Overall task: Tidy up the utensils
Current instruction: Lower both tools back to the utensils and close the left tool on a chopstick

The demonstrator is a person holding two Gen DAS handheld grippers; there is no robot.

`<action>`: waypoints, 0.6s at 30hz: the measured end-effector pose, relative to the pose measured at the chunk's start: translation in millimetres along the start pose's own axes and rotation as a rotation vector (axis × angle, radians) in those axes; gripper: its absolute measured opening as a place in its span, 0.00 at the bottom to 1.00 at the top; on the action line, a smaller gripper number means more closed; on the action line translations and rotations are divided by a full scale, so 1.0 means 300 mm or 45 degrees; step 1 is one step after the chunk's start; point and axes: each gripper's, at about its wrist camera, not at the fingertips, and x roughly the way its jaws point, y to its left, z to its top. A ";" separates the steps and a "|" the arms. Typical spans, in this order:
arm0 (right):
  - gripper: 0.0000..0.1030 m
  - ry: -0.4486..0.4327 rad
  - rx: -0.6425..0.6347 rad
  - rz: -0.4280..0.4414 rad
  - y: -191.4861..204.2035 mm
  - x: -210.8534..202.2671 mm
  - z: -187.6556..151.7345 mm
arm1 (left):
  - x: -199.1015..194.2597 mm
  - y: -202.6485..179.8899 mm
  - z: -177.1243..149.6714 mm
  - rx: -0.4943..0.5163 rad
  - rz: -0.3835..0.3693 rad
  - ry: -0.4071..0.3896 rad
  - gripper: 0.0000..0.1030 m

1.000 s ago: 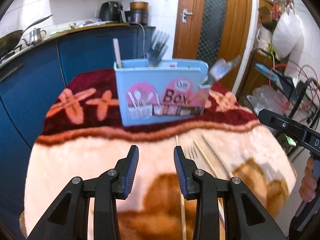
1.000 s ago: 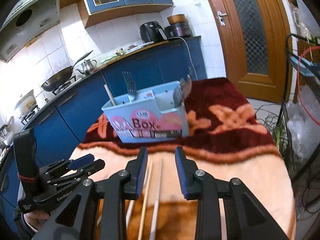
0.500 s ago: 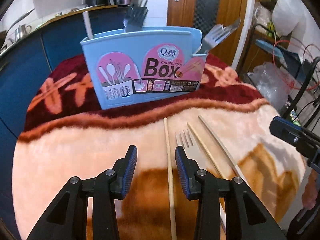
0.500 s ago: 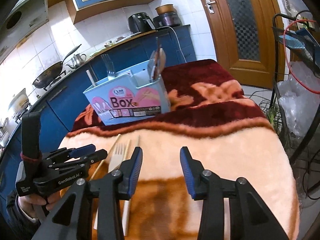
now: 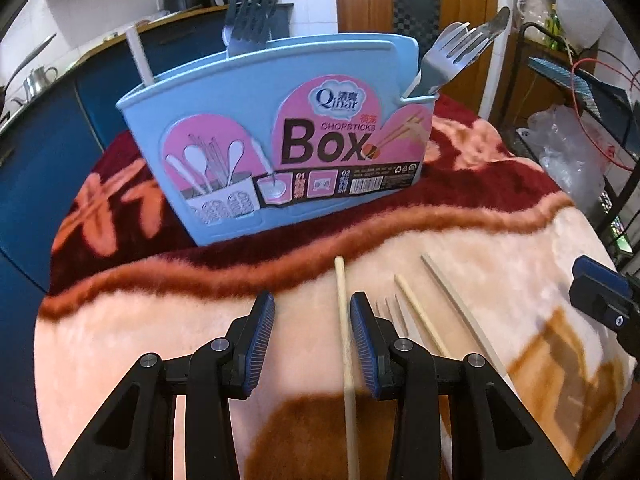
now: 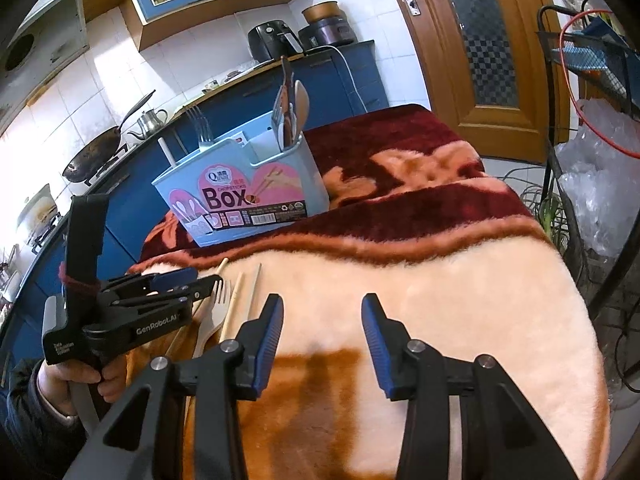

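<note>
A light-blue chopsticks box point(image 5: 280, 140) point(image 6: 240, 192) stands on the dark red part of the blanket and holds metal forks point(image 5: 248, 12), a fork and spoon point(image 5: 452, 52) in its side pocket, and a white stick point(image 5: 140, 56). In front lie three wooden chopsticks and a pale fork point(image 5: 390, 314) point(image 6: 218, 304). My left gripper point(image 5: 312, 304) point(image 6: 200, 282) is open low over the blanket. The leftmost chopstick point(image 5: 344, 320) runs between its fingers, close to the right pad, unpressed. My right gripper point(image 6: 323, 302) is open over bare blanket, right of the other chopsticks point(image 6: 236, 300), with nothing between its fingers.
The plush blanket point(image 6: 440, 280) drapes over the table's edges. Blue kitchen cabinets point(image 6: 340, 80) stand behind, a wooden door point(image 6: 480, 60) at the back right, and a wire rack with plastic bags point(image 6: 592, 160) at the right. A person's hand point(image 6: 80, 380) holds the left gripper.
My left gripper has sunk and closed in on the box, and a chopstick now lies between its fingers. My right gripper has widened and shifted right, so the chopsticks now lie to its left.
</note>
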 end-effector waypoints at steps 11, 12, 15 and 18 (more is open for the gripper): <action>0.43 0.007 -0.001 0.010 0.006 0.002 -0.004 | 0.029 -0.022 0.051 0.136 -0.047 0.124 0.15; 0.43 0.008 -0.001 0.011 0.006 0.002 -0.005 | 0.031 -0.015 0.052 0.118 -0.058 0.126 0.14; 0.43 0.018 -0.003 0.016 0.018 0.006 -0.005 | 0.026 0.018 0.051 0.023 -0.099 0.104 0.05; 0.43 0.027 -0.021 0.017 0.035 0.007 -0.003 | 0.013 0.053 0.033 -0.078 -0.141 0.066 0.04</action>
